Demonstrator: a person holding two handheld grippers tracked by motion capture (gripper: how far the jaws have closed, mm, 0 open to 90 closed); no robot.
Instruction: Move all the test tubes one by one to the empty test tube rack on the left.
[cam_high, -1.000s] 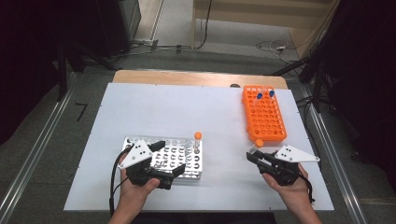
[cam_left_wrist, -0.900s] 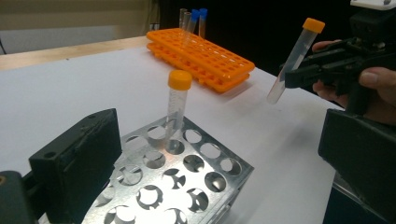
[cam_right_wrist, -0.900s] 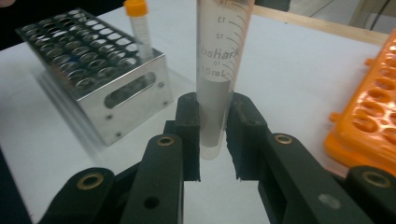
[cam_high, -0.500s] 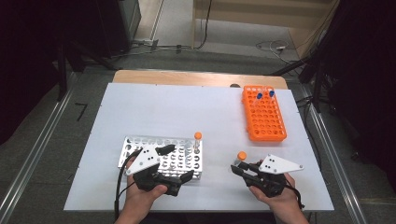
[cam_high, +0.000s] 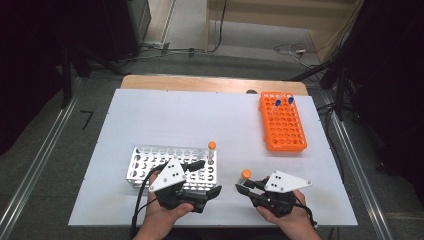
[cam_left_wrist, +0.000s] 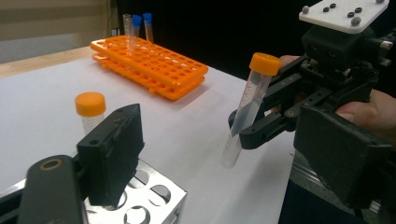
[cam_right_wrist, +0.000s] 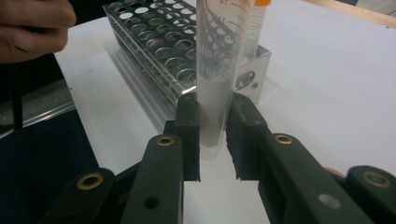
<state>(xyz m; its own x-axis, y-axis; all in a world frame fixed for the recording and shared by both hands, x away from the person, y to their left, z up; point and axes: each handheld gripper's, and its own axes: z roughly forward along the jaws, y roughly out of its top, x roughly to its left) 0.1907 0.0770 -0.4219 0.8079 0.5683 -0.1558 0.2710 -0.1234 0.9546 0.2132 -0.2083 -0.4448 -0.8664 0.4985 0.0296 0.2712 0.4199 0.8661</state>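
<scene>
- A white table (cam_high: 150, 115) seen from above, with a person's two hands entering from the bottom edge, each holding a two-jaw gripper.
- At the left, the left gripper (cam_high: 204, 176) hovers at the near edge of a metal tube rack (cam_high: 145, 162). Its jaws are apart with nothing between them, and they have just been closing part of the way.
- One orange-capped tube (cam_high: 212, 150) stands upright in the far right corner of the metal tube rack; in the left gripper view it (cam_left_wrist: 91, 112) shows just behind one jaw pad.
- To the right of the rack, the right gripper (cam_high: 243, 188) is clamped on the lower body of a second orange-capped test tube (cam_high: 245, 176), carried upright just above the table. In the right gripper view both pads press its clear wall (cam_right_wrist: 215, 70).
- Far right, well apart, lies an orange tube rack (cam_high: 283, 122) with two blue-capped tubes (cam_high: 284, 101) at its far end.
- Judged step: ferrying the held tube toward the metal rack, not yet over a hole.
- The next move likely calls for lifting the tube's tip over the rack's rim, lining it up with a free hole, and lowering it straight.
</scene>
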